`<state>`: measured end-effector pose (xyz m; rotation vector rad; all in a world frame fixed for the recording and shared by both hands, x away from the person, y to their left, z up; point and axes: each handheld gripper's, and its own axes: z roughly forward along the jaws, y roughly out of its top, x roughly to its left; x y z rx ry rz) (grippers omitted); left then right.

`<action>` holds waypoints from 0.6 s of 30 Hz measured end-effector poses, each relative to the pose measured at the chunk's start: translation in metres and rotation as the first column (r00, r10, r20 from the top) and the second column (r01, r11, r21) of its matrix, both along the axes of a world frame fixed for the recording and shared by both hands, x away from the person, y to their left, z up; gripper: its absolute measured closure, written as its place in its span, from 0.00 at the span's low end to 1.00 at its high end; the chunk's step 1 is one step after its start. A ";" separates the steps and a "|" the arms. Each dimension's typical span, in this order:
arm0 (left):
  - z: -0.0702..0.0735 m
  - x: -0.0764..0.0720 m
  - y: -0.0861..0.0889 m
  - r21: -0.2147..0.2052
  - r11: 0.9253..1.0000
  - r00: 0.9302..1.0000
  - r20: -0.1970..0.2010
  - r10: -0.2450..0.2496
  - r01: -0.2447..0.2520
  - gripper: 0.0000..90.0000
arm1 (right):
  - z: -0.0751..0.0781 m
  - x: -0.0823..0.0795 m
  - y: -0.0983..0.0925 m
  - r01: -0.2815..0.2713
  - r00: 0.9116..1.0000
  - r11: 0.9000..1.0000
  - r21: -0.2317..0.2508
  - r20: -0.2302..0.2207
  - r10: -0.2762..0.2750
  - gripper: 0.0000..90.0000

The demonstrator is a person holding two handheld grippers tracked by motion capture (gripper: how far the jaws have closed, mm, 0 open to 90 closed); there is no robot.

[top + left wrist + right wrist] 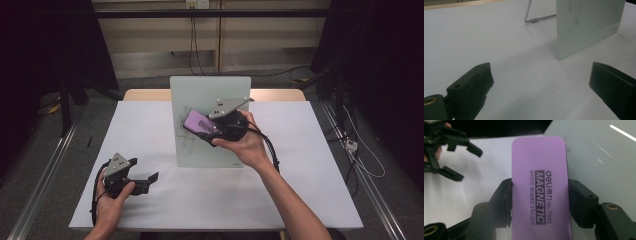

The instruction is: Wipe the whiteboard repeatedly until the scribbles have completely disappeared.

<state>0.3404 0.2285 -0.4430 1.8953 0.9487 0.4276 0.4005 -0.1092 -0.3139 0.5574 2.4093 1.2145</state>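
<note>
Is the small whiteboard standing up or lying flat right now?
Standing. The whiteboard rises near-upright from the table, propped by a wire stand behind it.

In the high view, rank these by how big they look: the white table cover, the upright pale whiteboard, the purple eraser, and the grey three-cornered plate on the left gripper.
1. White table cover
2. Upright pale whiteboard
3. Purple rectangular eraser, clamped in the right gripper
4. Grey three-cornered plate on the left gripper

The last two look close; the plate sits nearer the camera.

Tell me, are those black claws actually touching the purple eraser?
Touching. In the right gripper view both jaws of the right gripper press flat against the long sides of the purple eraser, with no gap on either side.
</note>
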 end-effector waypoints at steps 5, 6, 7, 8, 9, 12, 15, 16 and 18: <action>0.000 0.000 0.001 0.004 1.000 1.000 0.002 0.001 -0.001 0.05 | 0.013 0.005 0.004 -0.001 1.000 1.000 0.020 0.016 0.001 0.47; 0.000 0.000 0.000 0.003 1.000 1.000 0.000 0.000 0.000 0.05 | 0.014 0.006 0.005 -0.003 1.000 1.000 0.015 0.018 0.003 0.47; 0.000 0.000 0.000 0.003 1.000 1.000 0.000 -0.001 0.001 0.05 | 0.018 0.009 0.008 0.001 1.000 1.000 0.013 0.020 -0.002 0.47; 0.000 0.000 0.000 0.003 1.000 1.000 0.001 -0.001 0.001 0.05 | 0.019 0.011 0.009 0.001 1.000 1.000 0.014 0.020 -0.001 0.47; 0.000 0.000 0.000 0.002 1.000 1.000 0.000 0.000 0.000 0.05 | 0.020 0.013 0.010 -0.002 1.000 1.000 0.012 0.020 0.002 0.47; 0.000 0.000 0.001 0.003 1.000 1.000 0.000 -0.002 0.002 0.05 | 0.022 0.018 0.015 -0.004 1.000 1.000 0.000 0.017 0.004 0.47; 0.000 0.001 0.001 0.009 1.000 1.000 -0.001 -0.004 0.004 0.05 | 0.025 0.023 0.017 -0.007 1.000 1.000 0.005 0.018 0.007 0.47; -0.001 0.001 0.001 0.010 1.000 1.000 -0.002 -0.005 0.005 0.05 | 0.025 0.023 0.017 -0.007 1.000 1.000 0.005 0.018 0.007 0.47; -0.001 0.001 0.001 0.009 1.000 1.000 -0.006 -0.004 0.004 0.05 | 0.027 0.026 0.018 -0.007 1.000 1.000 0.012 0.015 0.006 0.47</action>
